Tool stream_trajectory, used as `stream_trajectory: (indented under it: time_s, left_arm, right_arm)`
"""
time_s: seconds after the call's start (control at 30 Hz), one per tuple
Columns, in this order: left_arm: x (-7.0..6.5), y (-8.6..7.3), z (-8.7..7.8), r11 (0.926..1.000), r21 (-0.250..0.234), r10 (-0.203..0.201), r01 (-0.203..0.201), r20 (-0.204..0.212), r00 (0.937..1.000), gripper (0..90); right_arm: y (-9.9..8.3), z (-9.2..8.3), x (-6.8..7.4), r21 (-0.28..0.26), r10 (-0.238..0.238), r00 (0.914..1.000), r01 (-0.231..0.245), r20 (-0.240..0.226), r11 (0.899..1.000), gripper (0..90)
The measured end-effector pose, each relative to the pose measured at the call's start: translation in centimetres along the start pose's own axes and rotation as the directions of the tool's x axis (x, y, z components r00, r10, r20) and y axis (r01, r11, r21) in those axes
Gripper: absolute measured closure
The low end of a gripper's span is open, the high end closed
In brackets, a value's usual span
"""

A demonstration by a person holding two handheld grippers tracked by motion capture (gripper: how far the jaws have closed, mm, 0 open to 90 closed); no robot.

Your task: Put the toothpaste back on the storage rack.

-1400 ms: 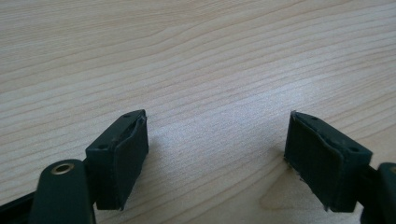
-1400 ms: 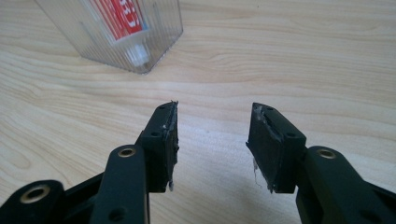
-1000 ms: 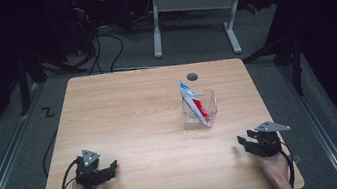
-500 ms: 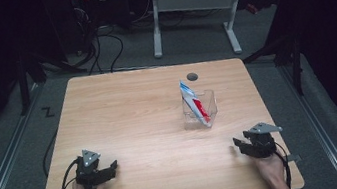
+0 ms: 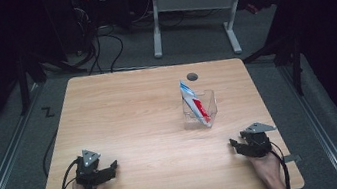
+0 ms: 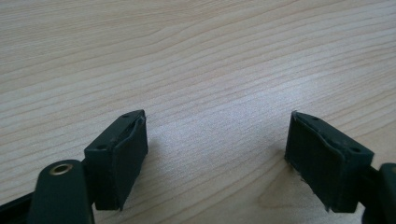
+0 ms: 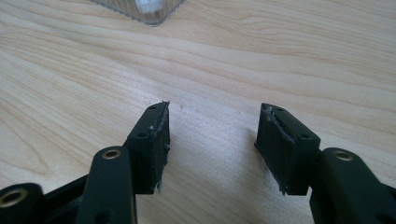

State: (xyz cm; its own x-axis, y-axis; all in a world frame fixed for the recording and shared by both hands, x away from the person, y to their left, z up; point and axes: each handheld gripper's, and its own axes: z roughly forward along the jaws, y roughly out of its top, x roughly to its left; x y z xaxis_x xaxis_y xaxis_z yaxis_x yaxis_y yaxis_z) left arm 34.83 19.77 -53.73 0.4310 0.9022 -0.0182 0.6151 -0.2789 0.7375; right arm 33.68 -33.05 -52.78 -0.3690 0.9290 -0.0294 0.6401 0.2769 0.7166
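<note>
A clear plastic box [image 5: 201, 109] stands right of the table's centre with a red, white and blue tube [image 5: 193, 101] leaning in it. My left gripper [image 5: 111, 166] rests near the front left edge, held by a hand, jaws open wide over bare wood [image 6: 217, 116]. Near the front right edge sits my right gripper [image 5: 234, 144], also open with nothing between its jaws [image 7: 212, 108]. The base corner of the clear box [image 7: 140, 10] shows at the top of the right gripper view.
The wooden table [image 5: 128, 110] has a round cable hole [image 5: 192, 77] at its far edge. Beyond it stand a white desk frame [image 5: 193, 0], cables on the grey floor and dark curtains on both sides.
My right gripper has shifted slightly left and toward the front edge. The left gripper and the box have not moved.
</note>
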Motion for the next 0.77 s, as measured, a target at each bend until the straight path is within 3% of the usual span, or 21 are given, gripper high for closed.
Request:
stream_trajectory:
  time_s: [0.1, 0.77]
  left_arm:
    - [0.00, -0.01, 0.00, 1.0000, 0.000, 0.000, 0.000, 0.001, 1.0000, 21.4]
    - [0.00, -0.01, -0.01, 1.0000, 0.000, 0.000, 0.000, 0.000, 1.0000, 21.5]
  right_arm:
    - [-0.23, 0.14, -0.17, -0.022, 0.009, 0.9999, -0.010, -0.007, 1.000, 42.2]
    - [-0.18, 0.20, -0.18, -0.017, 0.033, 0.9993, -0.033, 0.016, 0.999, 38.4]
